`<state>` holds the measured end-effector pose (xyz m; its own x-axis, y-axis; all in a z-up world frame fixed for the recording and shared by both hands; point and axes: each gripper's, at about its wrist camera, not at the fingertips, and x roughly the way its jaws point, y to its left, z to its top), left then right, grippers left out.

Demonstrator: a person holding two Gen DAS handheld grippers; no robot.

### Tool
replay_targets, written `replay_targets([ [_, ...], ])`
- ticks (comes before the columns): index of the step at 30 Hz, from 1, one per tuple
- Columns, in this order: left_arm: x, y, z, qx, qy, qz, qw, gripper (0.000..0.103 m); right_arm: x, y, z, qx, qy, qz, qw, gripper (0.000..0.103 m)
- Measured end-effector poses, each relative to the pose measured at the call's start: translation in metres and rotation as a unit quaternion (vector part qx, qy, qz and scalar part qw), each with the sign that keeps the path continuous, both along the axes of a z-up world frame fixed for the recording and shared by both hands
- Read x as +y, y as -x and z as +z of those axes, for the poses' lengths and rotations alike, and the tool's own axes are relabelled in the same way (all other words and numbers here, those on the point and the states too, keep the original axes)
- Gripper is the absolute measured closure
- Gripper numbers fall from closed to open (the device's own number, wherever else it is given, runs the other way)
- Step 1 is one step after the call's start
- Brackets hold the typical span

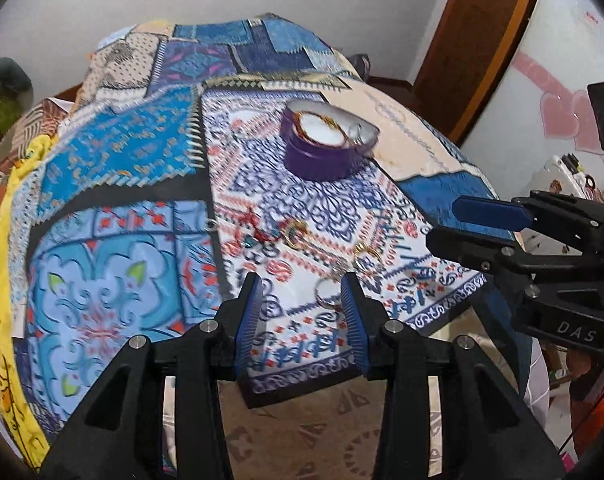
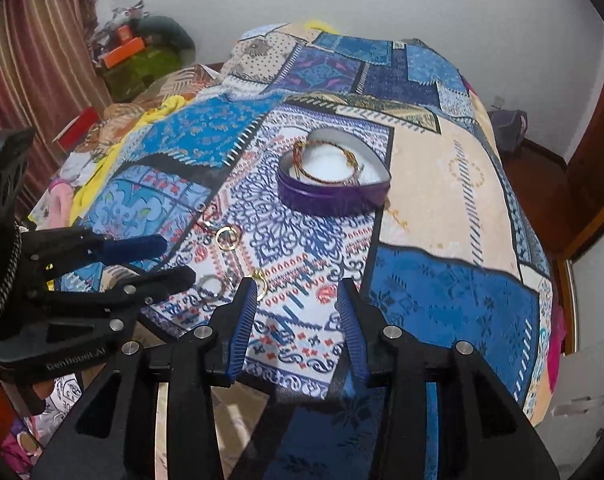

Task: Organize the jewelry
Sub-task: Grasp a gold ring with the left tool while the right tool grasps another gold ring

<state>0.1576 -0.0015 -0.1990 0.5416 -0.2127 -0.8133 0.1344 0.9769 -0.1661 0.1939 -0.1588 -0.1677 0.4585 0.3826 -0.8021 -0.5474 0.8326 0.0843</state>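
Observation:
Loose jewelry lies on a patchwork bedspread (image 1: 141, 152). In the left wrist view my left gripper (image 1: 301, 280) is open over a silver ring (image 1: 326, 293), which lies between the fingers close to the right pad, not pinched. A gold hoop (image 1: 295, 233), a red earring (image 1: 257, 229) and another gold ring (image 1: 365, 252) lie just beyond. A purple heart-shaped tin (image 1: 322, 160) holds bangles. In the right wrist view my right gripper (image 2: 297, 282) is open with nothing between its pads; a gold ring (image 2: 260, 280) sits by its left fingertip. The left gripper (image 2: 177, 258) hovers over the silver rings (image 2: 211, 285).
The bedspread's near edge (image 2: 302, 394) drops off right under both grippers, with floor below. A gold hoop (image 2: 227, 237) lies left of centre and the tin (image 2: 334, 196) stands beyond. Clothes and boxes (image 2: 121, 52) pile up at far left; a wooden door frame (image 1: 474, 40) stands right.

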Motion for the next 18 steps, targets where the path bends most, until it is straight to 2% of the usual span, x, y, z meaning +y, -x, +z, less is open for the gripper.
replay_targets([
  [7, -0.015, -0.002, -0.013, 0.017, 0.003, -0.023, 0.9996, 0.063, -0.003, 0.0, -0.01, 0.012, 0.005, -0.001, 1.0, 0.065],
  [10, -0.018, -0.002, -0.016, 0.013, -0.004, -0.028, 0.9995, 0.063, -0.001, 0.0, -0.015, 0.018, 0.009, 0.004, 1.0, 0.065],
  [14, -0.013, -0.003, -0.017, 0.009, 0.007, -0.026, 0.9996, 0.064, 0.004, 0.0, -0.02, 0.022, 0.014, 0.013, 1.0, 0.065],
  [16, -0.012, -0.004, -0.018, 0.005, 0.006, -0.023, 0.9997, 0.07, 0.006, 0.0, -0.022, 0.025, 0.015, 0.017, 0.999, 0.065],
  [18, -0.011, -0.004, -0.019, 0.001, 0.003, -0.022, 0.9998, 0.083, 0.009, -0.001, -0.024, 0.025, 0.016, 0.022, 0.999, 0.065],
])
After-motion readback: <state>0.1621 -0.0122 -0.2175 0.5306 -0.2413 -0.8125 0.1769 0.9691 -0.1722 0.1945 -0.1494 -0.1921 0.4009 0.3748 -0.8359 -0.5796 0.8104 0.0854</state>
